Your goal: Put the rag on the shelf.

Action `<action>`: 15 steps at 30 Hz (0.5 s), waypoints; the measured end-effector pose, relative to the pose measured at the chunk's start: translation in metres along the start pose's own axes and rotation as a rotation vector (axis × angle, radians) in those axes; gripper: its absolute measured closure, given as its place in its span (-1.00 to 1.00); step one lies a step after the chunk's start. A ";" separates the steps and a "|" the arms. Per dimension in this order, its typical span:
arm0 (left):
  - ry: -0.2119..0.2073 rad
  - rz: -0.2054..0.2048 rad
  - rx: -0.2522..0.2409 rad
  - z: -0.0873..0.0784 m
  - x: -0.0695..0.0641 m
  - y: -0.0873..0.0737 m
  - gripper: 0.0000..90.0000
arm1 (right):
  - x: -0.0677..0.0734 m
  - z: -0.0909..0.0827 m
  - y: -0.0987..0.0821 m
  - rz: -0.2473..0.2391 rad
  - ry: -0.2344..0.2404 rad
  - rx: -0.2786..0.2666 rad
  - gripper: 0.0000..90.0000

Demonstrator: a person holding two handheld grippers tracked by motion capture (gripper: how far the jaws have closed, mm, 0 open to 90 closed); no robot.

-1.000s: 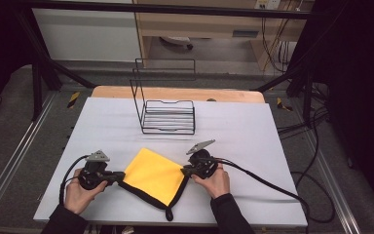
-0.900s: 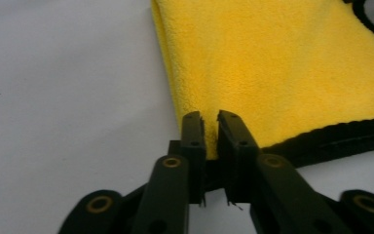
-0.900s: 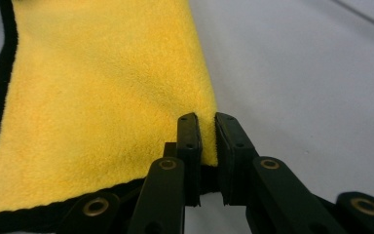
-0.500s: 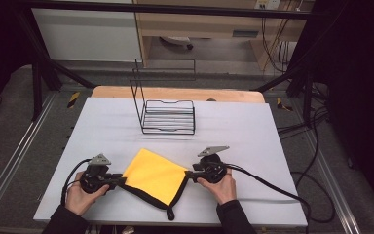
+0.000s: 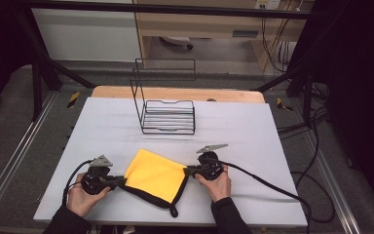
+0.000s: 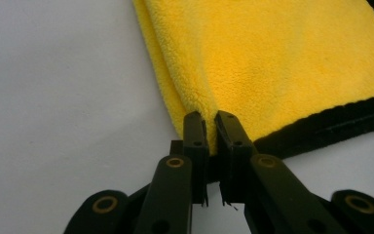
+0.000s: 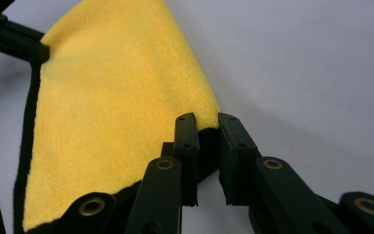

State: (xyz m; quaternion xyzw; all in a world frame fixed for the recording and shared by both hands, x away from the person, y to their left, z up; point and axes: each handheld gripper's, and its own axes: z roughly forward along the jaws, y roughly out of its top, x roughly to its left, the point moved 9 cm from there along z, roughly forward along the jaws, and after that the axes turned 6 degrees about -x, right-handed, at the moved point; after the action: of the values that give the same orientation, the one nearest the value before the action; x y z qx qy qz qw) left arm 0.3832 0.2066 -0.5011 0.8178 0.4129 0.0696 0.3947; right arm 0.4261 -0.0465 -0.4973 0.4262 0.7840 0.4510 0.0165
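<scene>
While the yellow cloth (image 5: 156, 174) lies folded near the front edge of the bench (image 5: 253, 131), one corner is pinched by each gripper. The left gripper (image 6: 211, 127) has its jaws pressed onto the corner by the black hem; the right gripper (image 7: 206, 127) clamps the opposite corner, little fabric being visible between the pads. Both sets of jaws have just been closing, with cloth between them. For a clean next fold, both corners should probably be lifted together and kept level, tension held even so the layers are not dragged apart. The wire rack (image 5: 168, 116) stands well apart behind.
</scene>
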 end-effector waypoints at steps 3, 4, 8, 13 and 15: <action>0.005 -0.022 -0.006 -0.002 -0.007 -0.001 0.85 | -0.003 0.002 0.012 -0.044 -0.017 -0.002 0.77; 0.015 -0.030 -0.006 -0.002 -0.010 -0.002 0.84 | -0.004 0.008 0.027 -0.111 -0.038 -0.011 0.77; 0.026 -0.045 -0.019 -0.003 -0.022 -0.005 0.83 | -0.007 0.024 0.045 -0.187 -0.067 -0.007 0.76; 0.025 -0.040 -0.036 -0.003 -0.023 -0.003 0.76 | -0.020 0.054 0.050 -0.206 -0.101 0.010 0.74; 0.022 -0.035 -0.053 -0.006 -0.019 0.003 0.59 | -0.022 0.056 0.048 -0.205 -0.109 -0.013 0.67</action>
State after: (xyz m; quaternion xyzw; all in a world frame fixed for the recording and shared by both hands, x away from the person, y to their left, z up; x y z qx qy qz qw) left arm 0.3698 0.1957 -0.4909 0.7991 0.4294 0.0826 0.4126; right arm 0.4941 -0.0113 -0.5038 0.3675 0.8185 0.4281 0.1079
